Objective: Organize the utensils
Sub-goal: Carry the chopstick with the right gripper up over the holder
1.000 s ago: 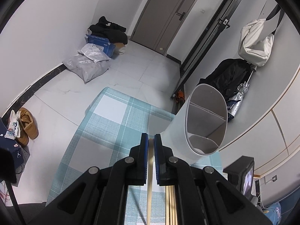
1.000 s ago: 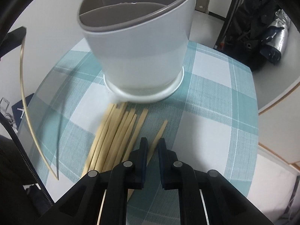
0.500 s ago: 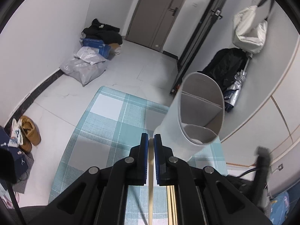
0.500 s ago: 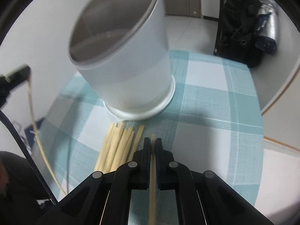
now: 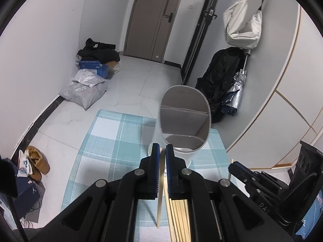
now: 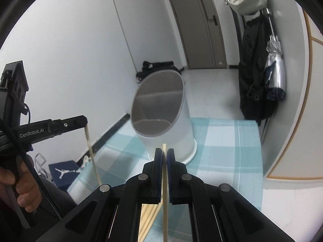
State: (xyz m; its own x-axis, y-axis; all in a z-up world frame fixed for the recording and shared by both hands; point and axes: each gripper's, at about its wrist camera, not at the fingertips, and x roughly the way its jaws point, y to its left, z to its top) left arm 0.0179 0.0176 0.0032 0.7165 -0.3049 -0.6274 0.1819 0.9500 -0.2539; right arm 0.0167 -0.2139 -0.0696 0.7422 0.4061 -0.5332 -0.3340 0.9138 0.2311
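A white utensil holder with grey dividers stands on the teal plaid tablecloth. My left gripper is shut on one wooden chopstick, which hangs down from the pads just in front of the holder. Several loose chopsticks lie on the cloth below. In the right wrist view my right gripper is shut on another chopstick, raised above the pile and short of the holder. The left gripper shows at the left there, its chopstick dangling.
The table's far edge lies just past the holder. On the floor beyond are grey bags and a blue box. Shoes sit at the left. A black coat and a folded umbrella stand by the right wall. A hand grips the left tool.
My right gripper closed on a chopstick from the pile and lifted it clear of the cloth. Both grippers rose, and the holder now sits lower and farther in both views.
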